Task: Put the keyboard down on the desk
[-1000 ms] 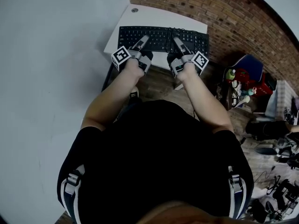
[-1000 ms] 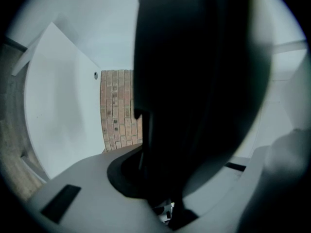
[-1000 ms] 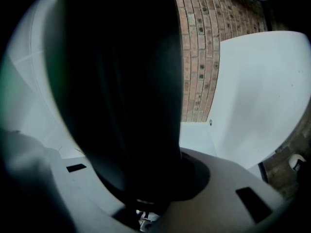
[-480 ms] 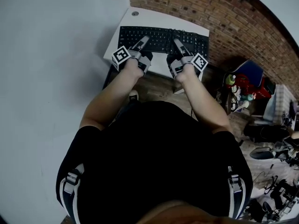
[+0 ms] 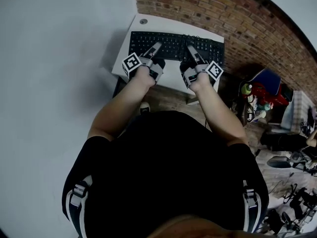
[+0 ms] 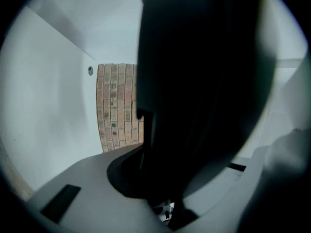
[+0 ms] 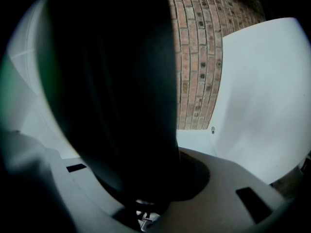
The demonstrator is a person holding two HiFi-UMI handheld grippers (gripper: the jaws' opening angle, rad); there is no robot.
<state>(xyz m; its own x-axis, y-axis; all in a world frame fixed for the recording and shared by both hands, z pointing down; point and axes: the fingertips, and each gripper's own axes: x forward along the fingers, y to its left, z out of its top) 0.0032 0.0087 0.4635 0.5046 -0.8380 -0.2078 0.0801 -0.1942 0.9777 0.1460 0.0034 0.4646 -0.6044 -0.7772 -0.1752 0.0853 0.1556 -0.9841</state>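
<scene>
In the corner where the white wall [image 5: 59,58] meets the brick wall [image 5: 223,14], I hold one black keyboard [image 5: 173,42] over one white desk [image 5: 171,76]. The head view shows the whole keyboard, lying flat and long across the desk top. From up there I cannot tell if it touches the desk or hangs just above it. That view also shows a small round hole [image 5: 143,21] in the desk's far corner and a red thing [image 5: 271,89] down on the floor to my right.

My two gripper views cannot show any of that. In each one the keyboard is just a big dark shape [image 6: 204,81] that fills the middle, with bricks and white wall behind it. But they show what the head view hides: my grey jaws sit on both sides of the dark shape and pinch it.

I count two grippers. My left gripper [image 5: 157,46] pinches the keyboard's near edge on the left part. My right gripper [image 5: 190,48] pinches it on the right part. There are two marker cubes, one on each outer side.

Both my arms reach straight out, side by side, and the grippers point at the bricks.
</scene>
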